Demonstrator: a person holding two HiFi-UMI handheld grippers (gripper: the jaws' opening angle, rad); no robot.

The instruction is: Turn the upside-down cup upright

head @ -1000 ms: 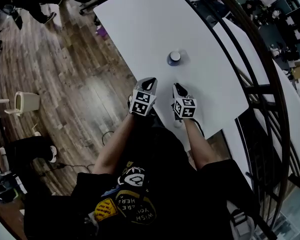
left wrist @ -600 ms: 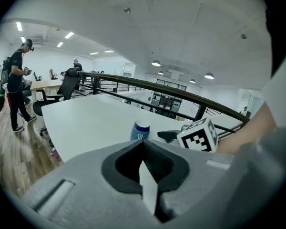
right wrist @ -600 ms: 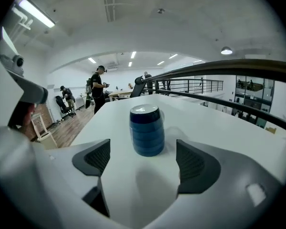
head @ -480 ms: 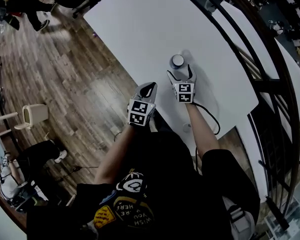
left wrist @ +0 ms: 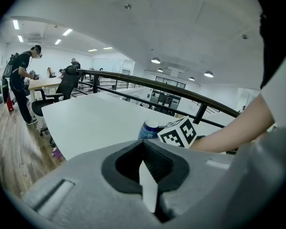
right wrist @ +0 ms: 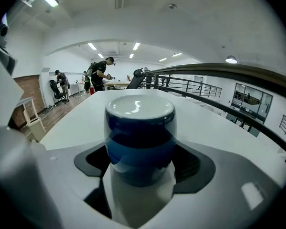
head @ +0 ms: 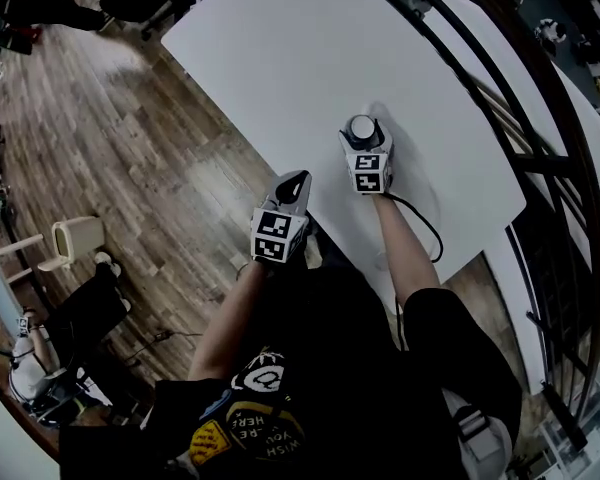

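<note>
While the white table (head: 280, 48) fills the upper frame of the head view, the left gripper (head: 296, 182) hangs at its lower edge, closed on nothing. The right gripper (head: 364, 144), the nearer one, has wide jaws that have just been closing around the upside-down cup (head: 362, 126), which stands vertical at centre right. Only the right gripper view shows the pads not yet pressing it.

Right gripper (head: 364, 142) newly open around cup (head: 362, 126)

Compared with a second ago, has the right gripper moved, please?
Yes. The right gripper has advanced across the white table, away from its near edge, to the cup; its jaws, just opened, now flank it.
</note>
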